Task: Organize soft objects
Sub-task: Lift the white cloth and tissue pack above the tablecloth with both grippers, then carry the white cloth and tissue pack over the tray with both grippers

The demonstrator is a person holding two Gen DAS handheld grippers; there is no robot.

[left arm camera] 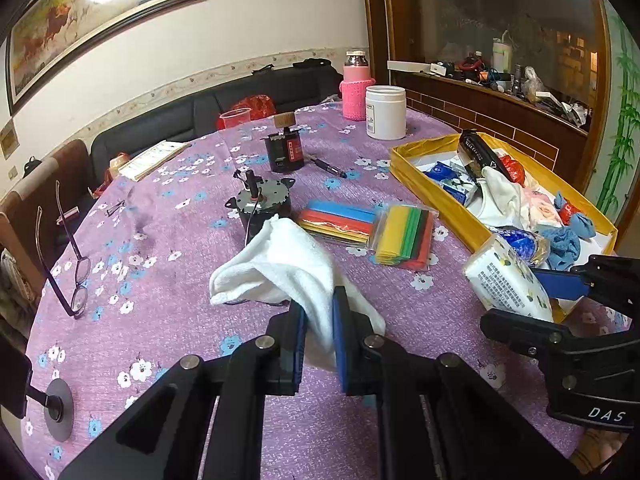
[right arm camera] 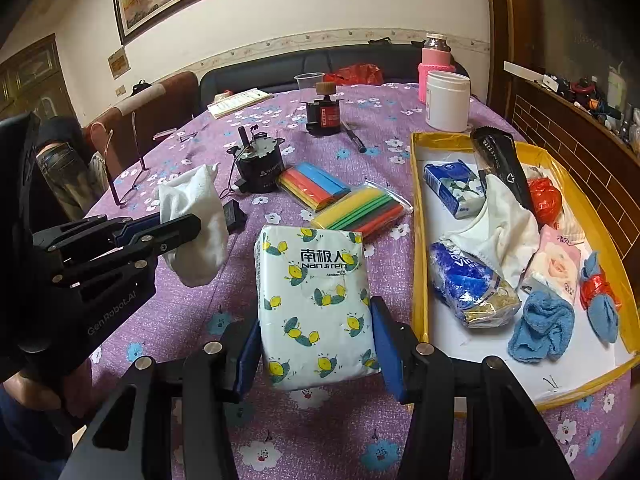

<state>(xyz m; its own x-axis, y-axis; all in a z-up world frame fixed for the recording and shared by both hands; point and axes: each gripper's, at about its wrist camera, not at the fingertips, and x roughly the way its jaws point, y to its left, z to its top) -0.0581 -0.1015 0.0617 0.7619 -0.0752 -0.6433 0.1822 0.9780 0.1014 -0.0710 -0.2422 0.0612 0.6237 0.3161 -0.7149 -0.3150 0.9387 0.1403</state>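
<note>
My left gripper (left arm camera: 319, 328) is shut on a white towel (left arm camera: 280, 264), which hangs lifted above the purple flowered tablecloth (left arm camera: 160, 240). From the right wrist view that same left gripper (right arm camera: 188, 228) pinches the white towel (right arm camera: 196, 220) at the left. My right gripper (right arm camera: 314, 344) is shut on a tissue pack with a lemon print (right arm camera: 316, 304), held just left of the yellow tray (right arm camera: 418, 240). In the left wrist view the tissue pack (left arm camera: 506, 280) sits in the right gripper (left arm camera: 536, 300) at the tray's near corner. The yellow tray (left arm camera: 432, 200) holds cloths, tissue packs and blue rags.
Two packs of coloured strips (right arm camera: 352, 200) lie mid-table beside a small motor (right arm camera: 258, 164) and a black adapter (right arm camera: 234, 214). Farther back stand a dark device (left arm camera: 285, 152), a pen (left arm camera: 326, 166), a white jar (left arm camera: 385, 112) and a pink bottle (left arm camera: 355, 88). Glasses (left arm camera: 76, 264) lie left.
</note>
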